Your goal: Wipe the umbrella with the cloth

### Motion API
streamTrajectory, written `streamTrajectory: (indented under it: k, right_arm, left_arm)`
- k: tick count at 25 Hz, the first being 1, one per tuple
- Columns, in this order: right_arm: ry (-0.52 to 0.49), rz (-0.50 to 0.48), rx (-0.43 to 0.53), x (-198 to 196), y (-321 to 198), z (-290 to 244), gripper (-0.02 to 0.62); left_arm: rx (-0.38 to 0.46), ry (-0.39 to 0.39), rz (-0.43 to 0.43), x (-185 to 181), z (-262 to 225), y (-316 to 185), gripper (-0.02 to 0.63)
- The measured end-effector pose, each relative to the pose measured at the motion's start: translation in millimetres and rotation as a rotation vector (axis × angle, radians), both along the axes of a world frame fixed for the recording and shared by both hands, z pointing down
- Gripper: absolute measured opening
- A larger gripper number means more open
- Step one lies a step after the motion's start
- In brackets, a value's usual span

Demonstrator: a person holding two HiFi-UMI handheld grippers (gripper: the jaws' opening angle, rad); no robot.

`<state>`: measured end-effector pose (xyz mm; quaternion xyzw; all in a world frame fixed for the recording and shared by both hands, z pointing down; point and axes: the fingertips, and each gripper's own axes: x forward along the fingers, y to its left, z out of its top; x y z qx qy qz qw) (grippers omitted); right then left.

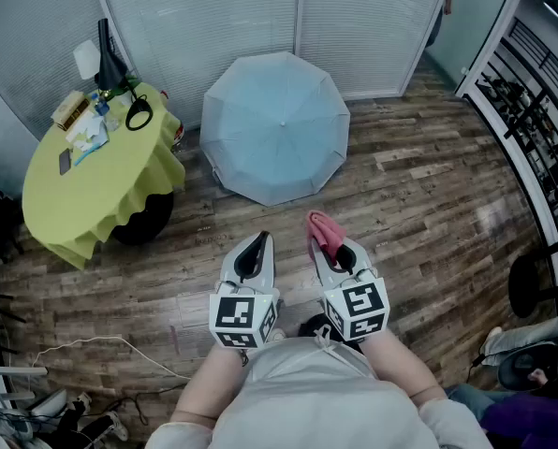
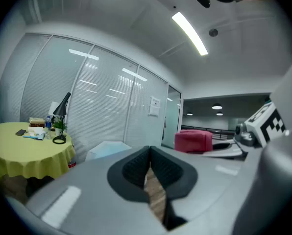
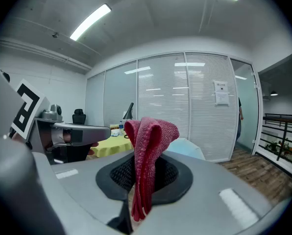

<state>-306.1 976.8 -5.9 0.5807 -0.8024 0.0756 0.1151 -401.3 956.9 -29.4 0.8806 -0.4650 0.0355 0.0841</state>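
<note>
Floorboards (image 1: 419, 204) carry the open pale-blue umbrella (image 1: 274, 124), canopy up, just beside the round yellow-draped table (image 1: 92, 181). Nearer the person, the left tool (image 1: 257, 244) has its jaws together on nothing, while the right tool (image 1: 337, 253) pinches the red cloth (image 1: 324, 230).

Bright, even light from ceiling strips (image 2: 189, 32); glare streaks on blinds (image 2: 102, 109). Soft shadow under counter (image 1: 92, 190). Gripper views: fisheye bend, black corners. Left tool (image 2: 149, 154) housing blurred; cloth (image 3: 147, 151) in right tool (image 3: 145, 163) fairly sharp.
</note>
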Motion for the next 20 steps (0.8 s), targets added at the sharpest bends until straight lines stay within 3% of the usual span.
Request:
streamTrajectory:
  k: [13,20]
  right_arm:
    - [-0.002,0.019,-0.043,-6.0,5.5,10.6,0.051]
    - [-0.041,0.032,-0.107,1.3,-16.0,37.6,0.052]
  left_arm:
    - [-0.012,0.010,-0.001,-14.8,2.2,2.2,0.006]
    - [-0.066,0.036,-0.005,-15.2,26.4,-21.2,0.006]
